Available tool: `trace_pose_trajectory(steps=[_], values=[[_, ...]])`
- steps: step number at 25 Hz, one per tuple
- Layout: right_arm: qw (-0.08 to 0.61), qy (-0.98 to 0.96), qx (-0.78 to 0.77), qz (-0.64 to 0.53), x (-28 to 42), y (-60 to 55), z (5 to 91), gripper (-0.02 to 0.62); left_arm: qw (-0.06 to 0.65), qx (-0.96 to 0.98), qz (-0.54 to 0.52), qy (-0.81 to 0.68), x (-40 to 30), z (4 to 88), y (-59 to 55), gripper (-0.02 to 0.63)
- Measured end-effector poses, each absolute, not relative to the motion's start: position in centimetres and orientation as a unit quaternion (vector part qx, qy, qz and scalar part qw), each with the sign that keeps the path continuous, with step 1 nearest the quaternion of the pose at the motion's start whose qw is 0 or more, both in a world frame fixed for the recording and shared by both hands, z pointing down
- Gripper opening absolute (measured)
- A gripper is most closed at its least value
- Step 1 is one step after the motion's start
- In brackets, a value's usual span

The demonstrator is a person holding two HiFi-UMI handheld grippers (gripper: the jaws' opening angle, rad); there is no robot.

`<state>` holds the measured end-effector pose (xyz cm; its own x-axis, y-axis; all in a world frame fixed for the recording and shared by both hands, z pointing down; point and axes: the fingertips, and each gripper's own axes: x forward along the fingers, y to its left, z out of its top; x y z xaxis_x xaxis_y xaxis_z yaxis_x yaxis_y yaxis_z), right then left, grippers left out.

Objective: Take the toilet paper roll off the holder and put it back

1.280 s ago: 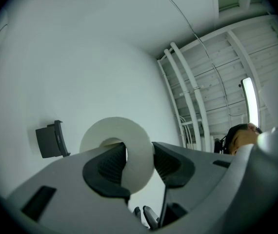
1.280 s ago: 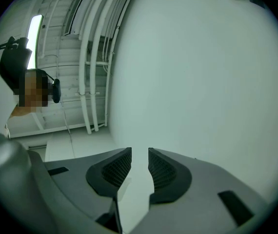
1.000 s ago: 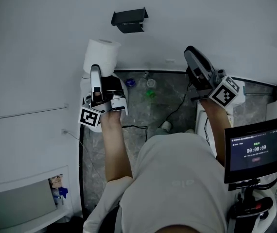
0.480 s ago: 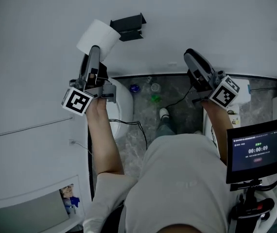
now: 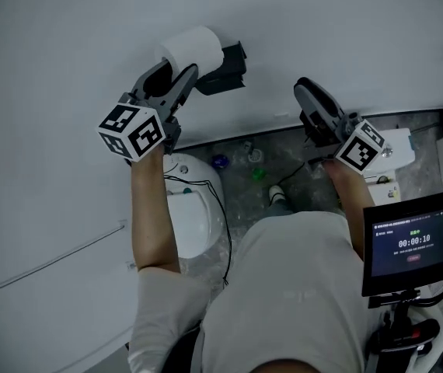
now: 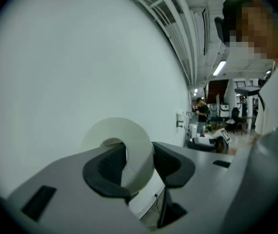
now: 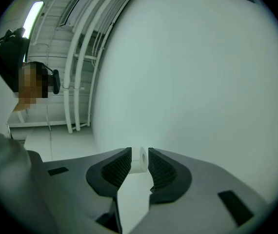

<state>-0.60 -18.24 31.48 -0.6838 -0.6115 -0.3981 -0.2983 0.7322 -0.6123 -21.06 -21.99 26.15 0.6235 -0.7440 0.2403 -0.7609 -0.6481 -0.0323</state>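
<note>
**Left tongs** (image 6: 138, 172): clamped on the toilet paper roll (image 6: 129, 140). One pad sits inside the core and the other against the outer wrap, so the paper wall is pinched between them.

**Holder:** the black holder (image 5: 225, 67) on the wall (image 5: 66, 53) sits just beyond the tips of these tongs. It carries nothing, and the roll is right beside it.

**Right tongs** (image 7: 139, 172): slightly apart and gripping nothing. They are held off to the side, well clear of the holder. A small white cylinder (image 7: 140, 161) shows beyond their gap.

**Assessment:** removal is complete and the return is in hand. Seating the roll on the holder and letting go are not yet done.
</note>
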Motion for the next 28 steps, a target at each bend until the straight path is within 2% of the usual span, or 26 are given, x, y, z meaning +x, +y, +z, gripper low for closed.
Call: trace_pose_trajectory(steps=[8,28], values=[[0.297,0.884,-0.249,-0.261,-1.5,-17.7,31.6,0.095,0.009,0.871,0.319,-0.374,-21.0,31.0,-22.8,0.161],[0.293,0.891,-0.234,-0.257,-2.7,-17.8,31.0,0.095,-0.013,0.845,0.476,-0.245,-20.5,33.0,-20.9,0.164]])
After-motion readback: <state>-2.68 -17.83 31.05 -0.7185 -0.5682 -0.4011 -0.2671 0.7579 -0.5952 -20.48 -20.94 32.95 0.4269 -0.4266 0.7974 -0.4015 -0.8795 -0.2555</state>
